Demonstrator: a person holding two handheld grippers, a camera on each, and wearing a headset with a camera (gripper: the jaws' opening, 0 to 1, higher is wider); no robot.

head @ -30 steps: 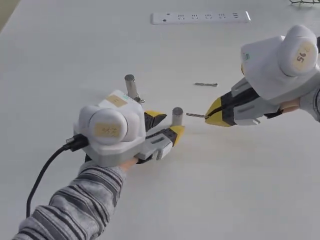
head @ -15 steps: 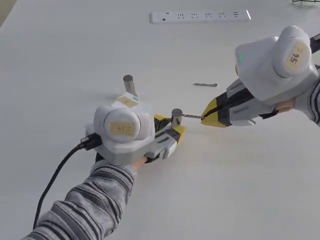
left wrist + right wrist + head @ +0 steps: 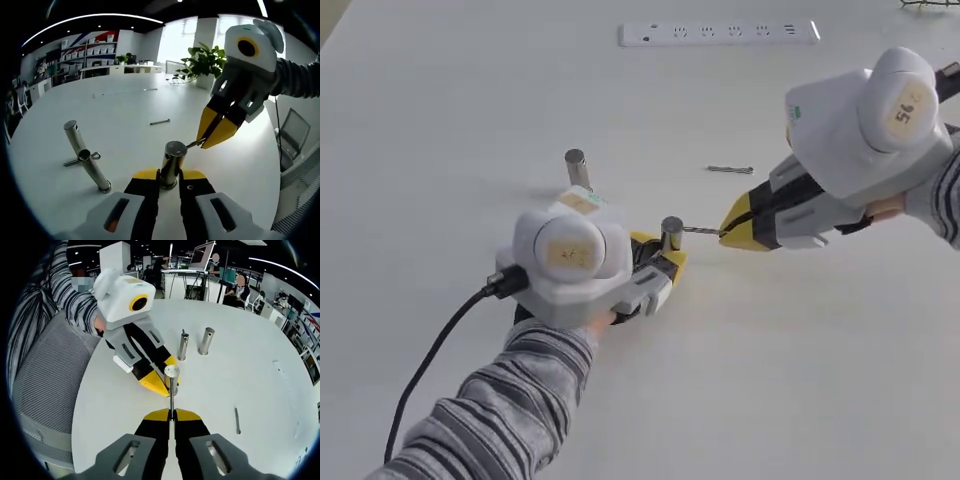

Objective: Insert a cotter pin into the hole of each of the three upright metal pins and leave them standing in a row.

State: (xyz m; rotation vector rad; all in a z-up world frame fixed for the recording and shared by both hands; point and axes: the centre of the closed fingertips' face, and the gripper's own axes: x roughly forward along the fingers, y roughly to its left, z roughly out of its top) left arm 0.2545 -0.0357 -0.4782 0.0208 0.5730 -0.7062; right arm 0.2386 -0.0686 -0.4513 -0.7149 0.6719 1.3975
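Right gripper view lets you count three metal pins. The near metal pin (image 3: 171,374) stands just in front of your jaws. A second metal pin (image 3: 183,346) and a third metal pin (image 3: 205,340) stand side by side farther back. You can count three cotter pins too. The held cotter pin (image 3: 171,399) is in your right gripper (image 3: 171,414). A loose cotter pin (image 3: 731,169) lies flat on the table (image 3: 800,360). A fitted cotter pin (image 3: 75,161) pokes through the second metal pin.

Each metal pin is a short, round, shiny grey stick with a flat top. The cotter pins are thin grey wire. The table is white and smooth.

Your left gripper (image 3: 170,176) squeezes the near metal pin low down between its yellow tips, and the pin stands straight up. Your right gripper's jaws are pinched almost together on the held cotter pin. Its tip meets the near metal pin's side, close to the top. You cannot tell if it is in the hole.
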